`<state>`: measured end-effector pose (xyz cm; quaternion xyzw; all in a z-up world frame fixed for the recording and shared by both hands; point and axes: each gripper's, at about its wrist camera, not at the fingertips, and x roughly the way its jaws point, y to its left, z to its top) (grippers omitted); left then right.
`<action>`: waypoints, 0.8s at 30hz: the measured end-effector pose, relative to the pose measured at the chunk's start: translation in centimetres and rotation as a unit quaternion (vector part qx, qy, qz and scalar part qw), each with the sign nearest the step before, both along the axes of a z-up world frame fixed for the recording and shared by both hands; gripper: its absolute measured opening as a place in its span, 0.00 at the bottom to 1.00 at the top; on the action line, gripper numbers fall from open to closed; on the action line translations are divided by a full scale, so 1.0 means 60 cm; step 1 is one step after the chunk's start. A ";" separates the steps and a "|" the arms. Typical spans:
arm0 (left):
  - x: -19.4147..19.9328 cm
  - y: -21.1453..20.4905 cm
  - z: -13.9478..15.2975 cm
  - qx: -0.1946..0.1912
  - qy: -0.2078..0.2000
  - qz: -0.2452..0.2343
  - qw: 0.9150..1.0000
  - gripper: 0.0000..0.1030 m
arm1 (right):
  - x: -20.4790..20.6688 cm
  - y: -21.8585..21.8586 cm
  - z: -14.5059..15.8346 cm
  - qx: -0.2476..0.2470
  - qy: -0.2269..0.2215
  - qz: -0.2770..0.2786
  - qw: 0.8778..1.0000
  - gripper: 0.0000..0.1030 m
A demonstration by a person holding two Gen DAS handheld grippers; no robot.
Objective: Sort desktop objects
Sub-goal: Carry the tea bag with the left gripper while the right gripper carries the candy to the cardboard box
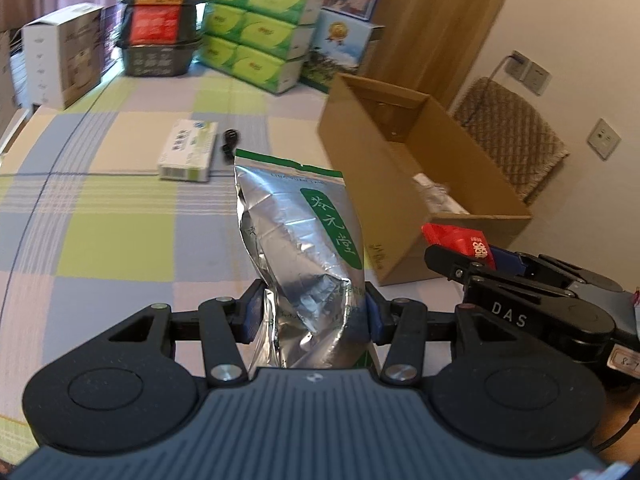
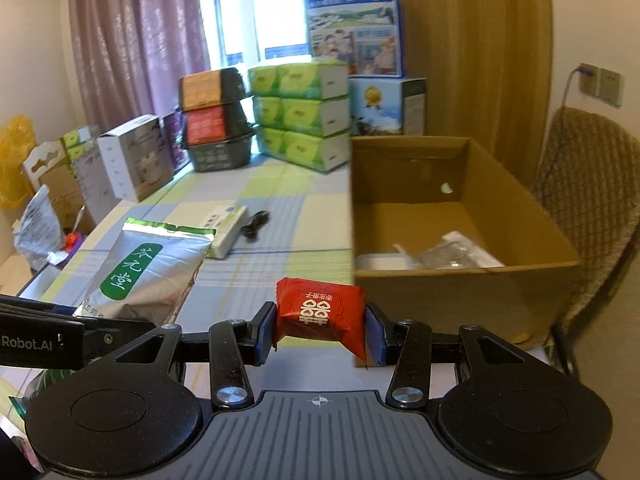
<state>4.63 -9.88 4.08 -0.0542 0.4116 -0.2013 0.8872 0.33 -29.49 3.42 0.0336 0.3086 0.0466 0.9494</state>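
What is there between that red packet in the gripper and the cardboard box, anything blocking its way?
Nothing visible blocks it. The right gripper holds the red packet just short of the cardboard box, whose top is open. Only the box's near wall lies ahead, so the packet must pass over it. The left gripper with the silver pouch is off to the side.
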 end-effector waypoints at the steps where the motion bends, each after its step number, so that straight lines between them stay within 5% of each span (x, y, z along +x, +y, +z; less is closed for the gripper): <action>1: -0.002 -0.010 0.004 -0.001 -0.002 -0.005 1.000 0.43 | -0.003 -0.008 0.003 0.000 -0.001 -0.005 1.000 0.42; 24: -0.012 -0.177 0.021 -0.011 0.003 -0.086 0.996 0.43 | -0.055 -0.175 0.035 0.002 -0.015 -0.089 0.996 0.42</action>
